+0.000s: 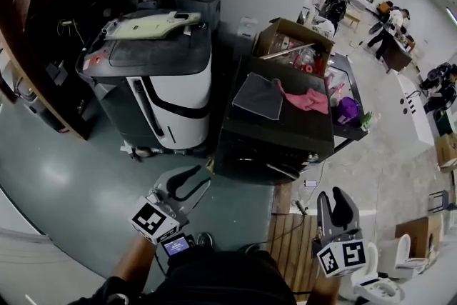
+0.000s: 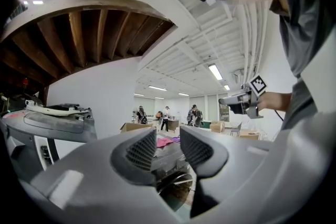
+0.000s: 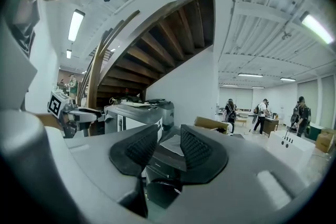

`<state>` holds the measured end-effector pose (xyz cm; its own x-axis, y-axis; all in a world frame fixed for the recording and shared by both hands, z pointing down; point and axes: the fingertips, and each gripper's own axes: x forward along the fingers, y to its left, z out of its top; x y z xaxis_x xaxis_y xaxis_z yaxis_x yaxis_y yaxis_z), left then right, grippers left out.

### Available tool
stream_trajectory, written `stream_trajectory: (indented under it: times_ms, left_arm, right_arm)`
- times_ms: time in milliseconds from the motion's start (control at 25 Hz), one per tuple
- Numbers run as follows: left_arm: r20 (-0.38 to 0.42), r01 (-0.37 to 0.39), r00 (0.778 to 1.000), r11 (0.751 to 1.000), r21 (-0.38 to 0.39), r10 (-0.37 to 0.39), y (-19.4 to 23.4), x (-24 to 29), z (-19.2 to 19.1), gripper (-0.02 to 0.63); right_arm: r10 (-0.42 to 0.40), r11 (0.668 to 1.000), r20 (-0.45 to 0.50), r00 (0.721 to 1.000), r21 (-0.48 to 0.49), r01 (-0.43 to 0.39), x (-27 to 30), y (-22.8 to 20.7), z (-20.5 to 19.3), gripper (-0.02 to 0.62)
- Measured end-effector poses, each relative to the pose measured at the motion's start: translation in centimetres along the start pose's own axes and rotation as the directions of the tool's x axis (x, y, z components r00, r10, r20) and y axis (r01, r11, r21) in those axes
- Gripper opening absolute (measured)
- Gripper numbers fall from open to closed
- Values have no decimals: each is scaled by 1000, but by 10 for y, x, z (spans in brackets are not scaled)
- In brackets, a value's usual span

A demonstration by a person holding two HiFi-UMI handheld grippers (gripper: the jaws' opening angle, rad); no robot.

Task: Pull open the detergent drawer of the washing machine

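Jaws together; grey cloth, pink cloth lie atop washing machine.

Grey cloth beside pink cloth, open cardboard box behind, white-and-black machine at left, purple container

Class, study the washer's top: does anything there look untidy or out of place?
A pink cloth lies crumpled on the washer beside a flat grey cloth; both sit loose on top, not put away.
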<state>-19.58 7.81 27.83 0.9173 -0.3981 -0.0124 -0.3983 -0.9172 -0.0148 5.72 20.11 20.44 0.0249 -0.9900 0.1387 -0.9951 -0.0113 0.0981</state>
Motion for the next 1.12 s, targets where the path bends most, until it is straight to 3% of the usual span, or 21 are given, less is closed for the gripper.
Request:
stream_trajectory:
  times_ms: [400,880,1120]
  left_arm:
    - [4,-29,1000,999,-37,29,14,-9,-5,144]
    - [-47,-153,987,987,-54,151,27,32,-13,144]
    - [-75,-210,976,974,-90,203,29,83,-15,144]
  right_arm:
    - [22,1000,-60,998,21,-21,25,6,-15,117]
    - [207,978,-39,978,48,-205,104,-26,-28,117]
    - [332,940,-38,942,92,-328,149,-56,-45,117]
